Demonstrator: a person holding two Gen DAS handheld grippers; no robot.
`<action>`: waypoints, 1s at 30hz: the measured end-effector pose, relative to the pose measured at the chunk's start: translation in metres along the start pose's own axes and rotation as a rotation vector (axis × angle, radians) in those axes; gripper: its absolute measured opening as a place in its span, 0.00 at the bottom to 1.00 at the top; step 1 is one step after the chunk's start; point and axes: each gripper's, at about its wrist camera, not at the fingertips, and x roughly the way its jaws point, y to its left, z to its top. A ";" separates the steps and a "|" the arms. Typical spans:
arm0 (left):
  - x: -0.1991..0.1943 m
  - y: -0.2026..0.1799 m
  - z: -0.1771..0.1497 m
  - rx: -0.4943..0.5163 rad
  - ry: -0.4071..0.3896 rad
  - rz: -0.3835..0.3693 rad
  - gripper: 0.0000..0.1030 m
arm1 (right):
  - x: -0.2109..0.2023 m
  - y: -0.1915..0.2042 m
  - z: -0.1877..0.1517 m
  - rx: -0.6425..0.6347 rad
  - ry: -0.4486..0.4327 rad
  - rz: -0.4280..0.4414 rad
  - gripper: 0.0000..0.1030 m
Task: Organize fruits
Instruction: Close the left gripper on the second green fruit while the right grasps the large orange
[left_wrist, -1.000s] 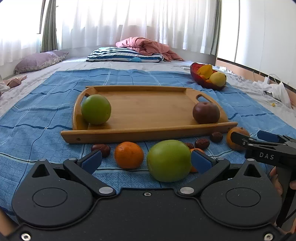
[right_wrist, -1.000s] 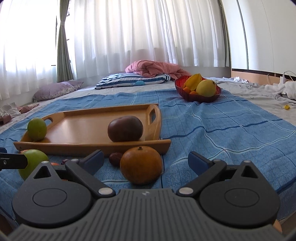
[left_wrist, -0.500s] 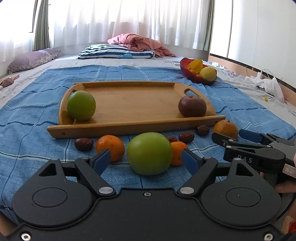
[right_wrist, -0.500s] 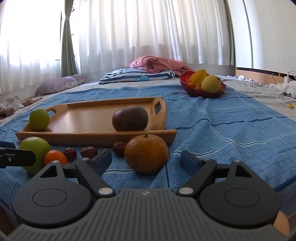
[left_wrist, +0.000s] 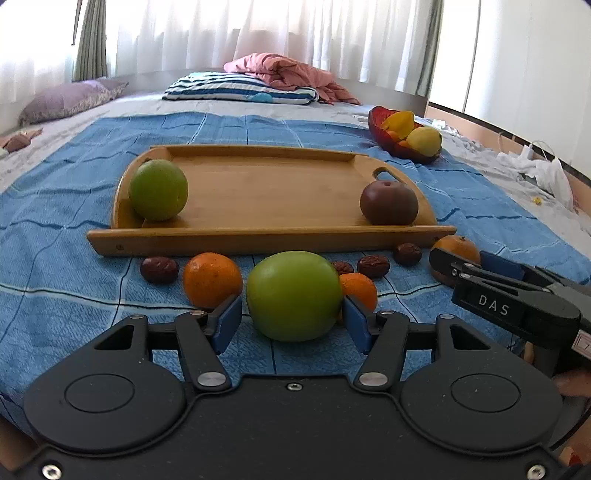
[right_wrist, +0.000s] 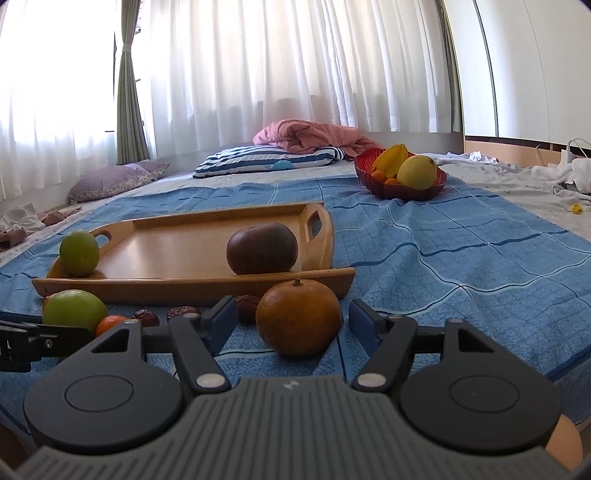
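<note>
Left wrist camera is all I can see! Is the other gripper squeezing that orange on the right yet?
Observer: Not yet. The brownish orange sits between the right gripper's blue pads with a gap on each side, and the jaws are closing.
Operator: Does the tray have a handle hole behind the little green apple?
Observer: Yes. From the right wrist view a slot shows in the tray's end wall just behind that apple.
</note>
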 end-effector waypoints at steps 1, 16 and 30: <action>0.001 0.000 0.000 -0.006 0.002 -0.001 0.56 | 0.001 0.000 0.000 0.001 0.003 0.000 0.69; 0.008 0.005 0.006 -0.086 0.013 -0.010 0.55 | 0.011 0.000 0.000 0.010 0.041 -0.020 0.55; -0.010 0.002 0.000 -0.004 0.004 0.036 0.55 | -0.001 0.011 -0.002 -0.012 0.030 -0.026 0.55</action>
